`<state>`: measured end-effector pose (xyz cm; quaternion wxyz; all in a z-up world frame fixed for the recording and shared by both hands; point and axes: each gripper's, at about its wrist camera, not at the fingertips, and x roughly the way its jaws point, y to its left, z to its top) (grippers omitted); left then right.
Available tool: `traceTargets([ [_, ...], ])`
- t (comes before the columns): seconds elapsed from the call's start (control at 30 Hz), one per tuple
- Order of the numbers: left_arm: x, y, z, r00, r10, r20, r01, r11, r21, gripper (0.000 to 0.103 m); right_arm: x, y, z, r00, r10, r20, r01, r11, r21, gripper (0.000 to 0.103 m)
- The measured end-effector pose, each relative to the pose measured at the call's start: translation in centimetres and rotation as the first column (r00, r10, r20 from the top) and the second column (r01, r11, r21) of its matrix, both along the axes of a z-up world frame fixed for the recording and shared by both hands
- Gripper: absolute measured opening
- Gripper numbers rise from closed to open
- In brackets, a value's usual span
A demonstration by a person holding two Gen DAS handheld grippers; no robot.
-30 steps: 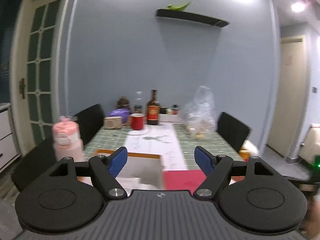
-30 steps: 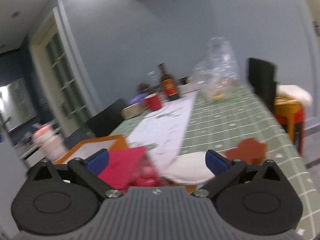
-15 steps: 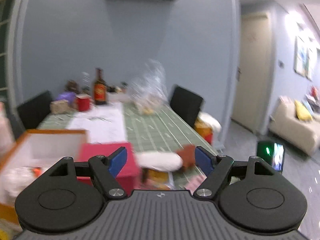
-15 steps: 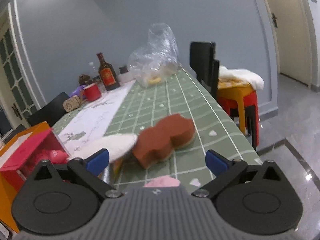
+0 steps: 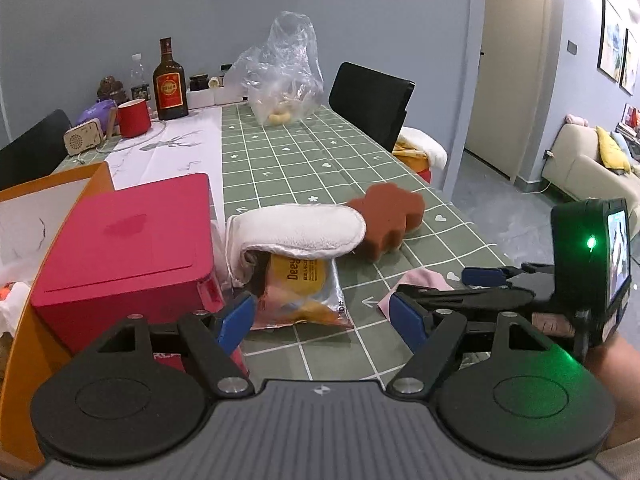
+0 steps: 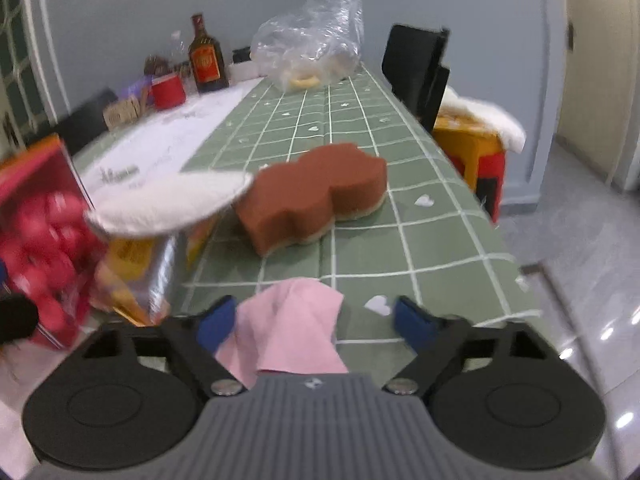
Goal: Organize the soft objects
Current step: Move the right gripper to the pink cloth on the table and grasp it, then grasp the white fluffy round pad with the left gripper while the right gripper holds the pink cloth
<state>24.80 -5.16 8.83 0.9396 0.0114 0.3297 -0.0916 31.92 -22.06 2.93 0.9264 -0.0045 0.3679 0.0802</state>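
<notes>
Closing in around the pink cloth point(image 6: 288, 328), the right gripper point(image 6: 310, 320) has its jaws narrowing just now, but the blue pads still stand clear of the fabric on both sides, so nothing is clamped yet. The cloth lies crumpled at the near edge of the green checked table point(image 6: 440, 240), close to the drop on the right. My worry is that the pads catch only the raised fold and the rest slides off the edge, or that they pinch the tablecloth along with it.

The left gripper point(image 5: 320, 316) is apart too, empty, pointing at a foil snack packet point(image 5: 304, 292) just in front of it. A white fluffy pad point(image 5: 304, 228) rests on top of that packet, leaning against the red box point(image 5: 124, 244) on the left. If the left gripper grabs the packet, the white pad probably tumbles. Farther off to the right, touching the white pad, sits the brown sponge point(image 6: 316, 196); it looks springy and could squirt out of a shallow grip. The orange bin point(image 5: 52, 184) waits at far left.
</notes>
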Motion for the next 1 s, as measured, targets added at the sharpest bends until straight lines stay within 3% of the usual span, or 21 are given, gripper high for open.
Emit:
traceTargets([
  [0.1,0.3,-0.6,0.1,1.000,-0.017,0.010,0.017,1.000,0.015,0.090,-0.3,0.4,-0.1,0.999,0.035,0.016,-0.034,0.998,-0.055,0.057],
  [0.17,0.6,-1.2,0.1,1.000,-0.023,0.015,0.023,0.999,0.030,0.090,-0.4,0.7,0.0,0.998,0.059,0.020,-0.058,0.997,-0.050,0.040],
  [0.2,0.8,-1.6,0.1,1.000,-0.024,0.020,0.024,0.999,0.041,0.090,-0.5,0.8,0.1,0.997,0.067,0.026,-0.065,0.996,-0.056,0.019],
  [0.23,1.0,-1.8,0.0,0.999,-0.021,0.026,0.020,0.998,0.052,0.090,-0.5,1.0,0.0,0.997,0.073,0.029,-0.071,0.995,-0.066,0.012],
  [0.4,2.6,-3.5,-0.1,0.998,0.009,0.054,-0.015,0.993,0.117,0.090,-0.5,0.9,0.1,0.996,0.086,0.031,-0.084,0.994,-0.069,0.011],
  [0.53,3.6,-4.8,-0.8,0.988,0.075,0.135,-0.098,0.981,0.170,0.090,-0.5,0.7,0.0,0.997,0.078,0.029,-0.077,0.995,-0.058,0.010],
  [0.7,4.5,-7.0,-2.5,0.983,-0.003,0.183,-0.052,0.954,0.295,0.087,-0.5,0.6,0.0,0.996,0.080,0.029,-0.078,0.996,-0.051,0.010],
  [0.83,5.5,-8.1,-3.5,0.987,-0.066,0.145,0.010,0.935,0.355,0.088,-0.5,0.6,0.0,0.996,0.083,0.032,-0.081,0.995,-0.055,0.010],
  [1.0,7.4,-8.4,-4.1,0.989,-0.012,0.148,-0.046,0.923,0.383,0.087,-0.5,0.5,0.0,0.996,0.084,0.031,-0.083,0.995,-0.049,0.010],
])
